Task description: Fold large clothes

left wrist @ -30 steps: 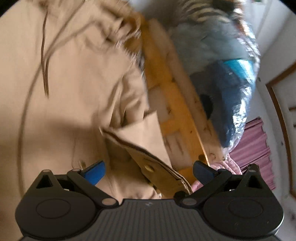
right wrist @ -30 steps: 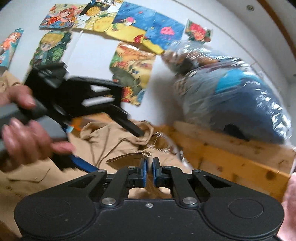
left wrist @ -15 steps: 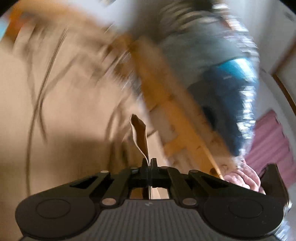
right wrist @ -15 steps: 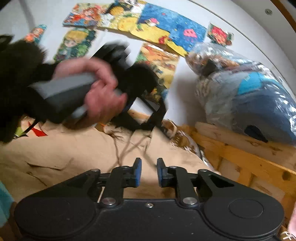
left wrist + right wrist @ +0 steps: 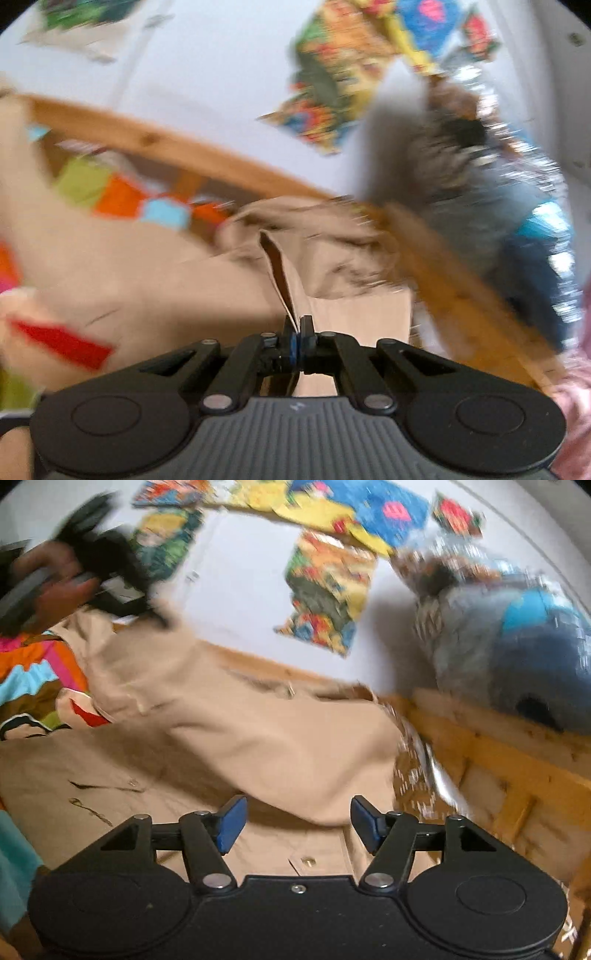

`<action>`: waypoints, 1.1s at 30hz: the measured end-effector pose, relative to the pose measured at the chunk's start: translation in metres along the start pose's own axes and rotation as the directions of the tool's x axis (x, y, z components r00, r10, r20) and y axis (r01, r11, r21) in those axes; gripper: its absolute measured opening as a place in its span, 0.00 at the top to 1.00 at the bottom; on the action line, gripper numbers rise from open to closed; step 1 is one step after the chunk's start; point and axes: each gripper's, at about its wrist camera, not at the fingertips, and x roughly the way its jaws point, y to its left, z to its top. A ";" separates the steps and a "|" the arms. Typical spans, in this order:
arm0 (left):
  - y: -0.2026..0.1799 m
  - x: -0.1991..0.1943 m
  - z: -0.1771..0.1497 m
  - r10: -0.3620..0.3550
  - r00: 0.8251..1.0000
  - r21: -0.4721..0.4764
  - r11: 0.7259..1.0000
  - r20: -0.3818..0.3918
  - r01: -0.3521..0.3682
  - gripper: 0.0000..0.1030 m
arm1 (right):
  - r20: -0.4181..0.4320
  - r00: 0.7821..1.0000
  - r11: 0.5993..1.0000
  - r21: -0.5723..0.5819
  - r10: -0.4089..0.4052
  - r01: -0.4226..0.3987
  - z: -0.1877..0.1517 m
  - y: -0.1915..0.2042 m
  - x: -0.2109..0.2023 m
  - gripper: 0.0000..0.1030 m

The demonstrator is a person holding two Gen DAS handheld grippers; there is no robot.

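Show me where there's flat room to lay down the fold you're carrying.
Most open: the flat spread of the tan cotton coat ahead of the open right hand-held gripper, between the multicoloured patchwork blanket and the pine bed rail. Crowded: the bunched fold by the rail, and the corner under the plastic-wrapped blue bundle. The left hand-held gripper pinches fabric.

Both wrist views look close over the tan garment (image 5: 155,280) toward the postered wall (image 5: 240,590).
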 end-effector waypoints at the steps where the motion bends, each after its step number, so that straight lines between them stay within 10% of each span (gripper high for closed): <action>1: 0.010 0.002 -0.008 0.039 0.999 -0.001 0.999 -0.007 -0.039 1.00 | -0.027 1.000 1.000 0.018 -0.005 0.005 0.000 -0.006 0.005 0.34; 12: 0.085 0.041 -0.070 0.157 0.983 -0.027 0.987 -0.091 -0.160 1.00 | -0.276 0.959 0.984 0.140 -0.064 0.106 0.014 -0.094 0.125 0.32; 19: 0.091 0.048 -0.072 0.184 0.974 0.012 0.983 -0.132 -0.184 1.00 | -0.363 0.929 0.911 0.403 0.074 0.085 0.014 -0.135 0.222 0.41; 22: 0.095 0.052 -0.075 0.191 0.969 0.023 0.982 -0.156 -0.190 1.00 | -0.386 0.915 0.892 0.447 0.119 0.072 0.012 -0.138 0.245 0.76; 27: 0.088 0.054 -0.075 0.176 0.972 0.047 0.984 -0.159 -0.170 1.00 | -0.335 0.942 0.914 0.386 0.015 0.123 0.023 -0.131 0.230 0.84; 33: 0.088 0.072 -0.090 0.219 0.950 0.084 0.975 -0.222 -0.206 0.99 | -0.393 0.918 0.949 0.266 -0.054 0.169 0.007 -0.121 0.244 0.82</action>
